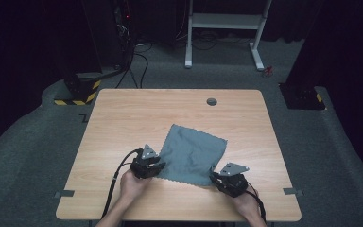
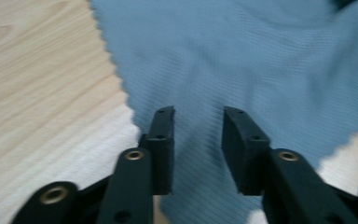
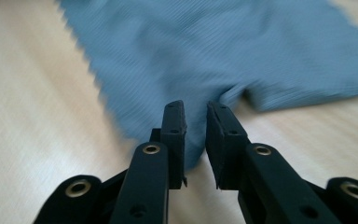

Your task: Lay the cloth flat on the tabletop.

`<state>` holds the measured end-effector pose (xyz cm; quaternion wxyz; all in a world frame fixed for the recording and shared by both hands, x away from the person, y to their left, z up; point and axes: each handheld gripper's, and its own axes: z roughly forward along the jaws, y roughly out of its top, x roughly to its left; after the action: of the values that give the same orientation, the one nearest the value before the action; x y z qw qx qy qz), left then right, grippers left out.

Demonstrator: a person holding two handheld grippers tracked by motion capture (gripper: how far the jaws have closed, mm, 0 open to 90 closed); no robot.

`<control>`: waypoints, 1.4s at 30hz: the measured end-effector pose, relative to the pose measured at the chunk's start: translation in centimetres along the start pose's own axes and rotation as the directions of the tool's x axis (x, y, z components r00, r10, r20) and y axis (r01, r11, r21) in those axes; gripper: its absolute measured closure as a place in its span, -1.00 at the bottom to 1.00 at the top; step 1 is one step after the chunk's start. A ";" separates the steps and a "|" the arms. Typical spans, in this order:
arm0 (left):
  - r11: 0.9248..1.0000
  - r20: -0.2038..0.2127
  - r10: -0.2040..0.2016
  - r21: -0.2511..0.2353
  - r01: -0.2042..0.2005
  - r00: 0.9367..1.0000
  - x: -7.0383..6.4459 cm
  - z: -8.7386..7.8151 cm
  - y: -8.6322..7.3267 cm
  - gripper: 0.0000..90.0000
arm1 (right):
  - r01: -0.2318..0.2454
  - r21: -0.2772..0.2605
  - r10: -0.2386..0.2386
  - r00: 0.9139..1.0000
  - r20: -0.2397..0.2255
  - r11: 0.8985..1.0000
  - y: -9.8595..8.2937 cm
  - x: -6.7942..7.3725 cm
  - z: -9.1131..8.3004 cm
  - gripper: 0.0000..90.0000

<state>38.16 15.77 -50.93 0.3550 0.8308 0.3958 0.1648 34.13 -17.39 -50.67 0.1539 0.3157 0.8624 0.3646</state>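
High view takes in the table (image 1: 123, 113), a pale wood top with a small grey cap (image 1: 211, 101) set in its far side, well beyond both grippers. Between the two grippers lies the cloth (image 1: 191, 153), a blue-grey sheet with pinked edges, spread almost flat and turned at a slant, its near corners reaching toward each tool and its far corner pointing away from them. A few soft wrinkles run across its middle. Left gripper (image 1: 158, 165) sits at the cloth's near left corner, held by the left hand (image 1: 131, 184), with its cable trailing back toward the table's near edge. Left gripper view shows its jaws spread apart, with cloth (image 2: 242, 60) lying between and ahead of them and bare wood to the left of the left jaw; they grip nothing. Right gripper (image 1: 214, 176) sits at the cloth's near right corner, the right hand (image 1: 247, 204) behind it. Right gripper view shows its jaws drawn close, a narrow gap left between them, with a raised fold of the cloth (image 3: 214, 51) corner running into that gap; the jaws stand either side of the fold, though whether they pinch it I cannot tell.
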 end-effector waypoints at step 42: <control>0.998 -0.053 -0.032 -0.056 0.029 0.998 0.0 -1.1 -2.1 0.49 | -0.117 0.034 0.114 0.990 0.085 0.992 2.1 -3.1 3.4 0.77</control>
<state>36.40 17.21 -51.66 0.3693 0.8097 0.4133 0.1927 39.09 -16.47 -51.36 0.1621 0.3830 0.8425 0.3425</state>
